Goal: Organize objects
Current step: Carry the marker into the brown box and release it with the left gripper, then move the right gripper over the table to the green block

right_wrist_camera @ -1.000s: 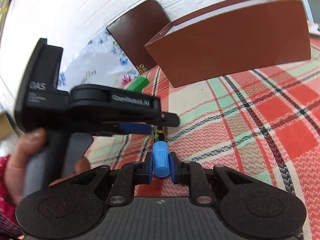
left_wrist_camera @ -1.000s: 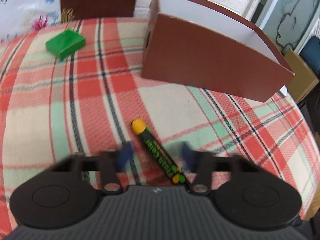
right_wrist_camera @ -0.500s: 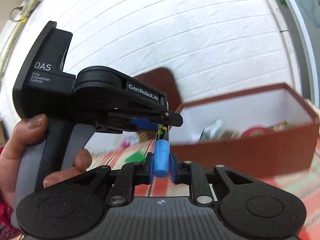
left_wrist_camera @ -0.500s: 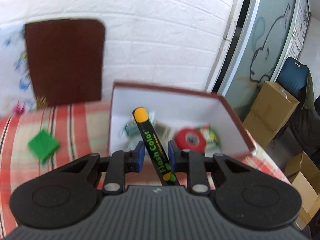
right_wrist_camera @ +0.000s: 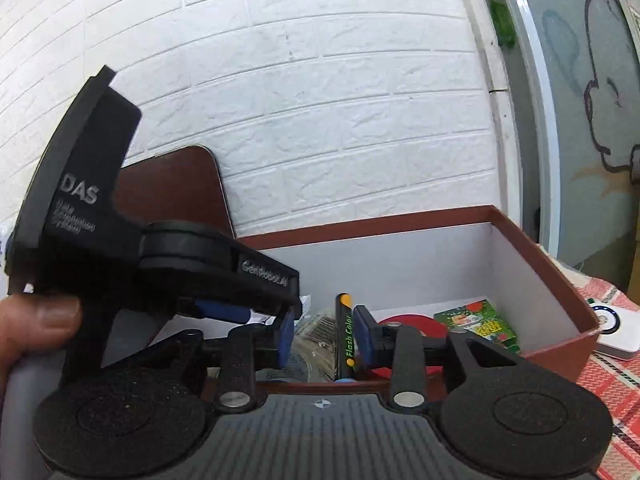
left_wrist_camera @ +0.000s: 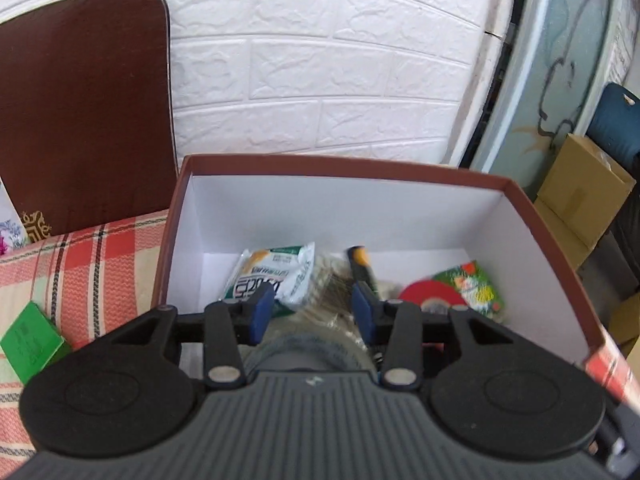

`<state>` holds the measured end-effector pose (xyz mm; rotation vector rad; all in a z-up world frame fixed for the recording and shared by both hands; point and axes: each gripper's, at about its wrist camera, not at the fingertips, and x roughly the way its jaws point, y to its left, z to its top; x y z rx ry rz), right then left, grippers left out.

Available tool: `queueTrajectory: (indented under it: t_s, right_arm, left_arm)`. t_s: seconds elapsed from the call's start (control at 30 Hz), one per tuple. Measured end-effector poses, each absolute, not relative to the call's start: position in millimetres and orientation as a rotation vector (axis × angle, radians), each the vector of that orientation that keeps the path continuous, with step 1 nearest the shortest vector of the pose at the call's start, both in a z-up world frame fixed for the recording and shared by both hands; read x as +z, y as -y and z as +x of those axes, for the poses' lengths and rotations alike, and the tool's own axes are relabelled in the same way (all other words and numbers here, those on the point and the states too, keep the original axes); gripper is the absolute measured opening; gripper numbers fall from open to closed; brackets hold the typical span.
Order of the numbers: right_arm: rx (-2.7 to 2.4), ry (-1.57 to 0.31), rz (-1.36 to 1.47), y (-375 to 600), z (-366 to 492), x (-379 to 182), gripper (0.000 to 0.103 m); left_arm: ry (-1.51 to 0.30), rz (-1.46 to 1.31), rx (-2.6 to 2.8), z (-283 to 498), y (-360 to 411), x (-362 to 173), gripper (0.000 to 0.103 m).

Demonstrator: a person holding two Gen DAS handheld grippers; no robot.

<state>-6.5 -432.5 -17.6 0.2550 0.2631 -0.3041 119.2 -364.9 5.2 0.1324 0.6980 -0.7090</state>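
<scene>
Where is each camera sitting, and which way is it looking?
Left wrist: rides on the left gripper, looking down past its blue fingers into the brown box; no part of the person shows.
Right wrist: rides on the right gripper, looking more level toward the box and the white brick wall; the left gripper and the person's left hand show.
Both see: the box, the marker, the red tape roll, the wall.
</scene>
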Motion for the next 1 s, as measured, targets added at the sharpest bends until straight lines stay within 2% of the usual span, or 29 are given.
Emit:
queueTrajectory:
  t_s: [0.33,0.43,0.53,0.67,0.8,1.0]
  right_arm:
    - [-0.353,-0.182,0.167,391.2,-59.1,-22.2,0.040]
    - [-0.330,-0.218,0.170,382.1,-75.7,-27.7,0.041]
    - [-0.289,-0.317,0.210,372.2,-74.5,-43.8,0.041]
    - [-0.187,-0.470,0.251,353.7,-69.1,-68.6,0.041]
    - [-0.107,-0.558,0.159,327.8,-59.0,-77.1,0.042]
    - [-0.080,-0.601,0.062,305.4,-46.8,-82.6,0.054]
  left_arm:
    - [-0.604,0.192,-0.676,60.7,324.3,21.6,0.047]
    - [-0.586,0.191,-0.665,43.9,303.7,20.8,0.049]
    - [-0.517,0.235,-0.625,22.8,283.0,19.2,0.055]
    - [-0.586,0.242,-0.572,21.2,256.0,0.6,0.055]
    - [-0.668,0.247,-0.472,34.5,228.1,-28.0,0.055]
    - [-0.744,0.238,-0.326,64.7,183.6,-63.5,0.055]
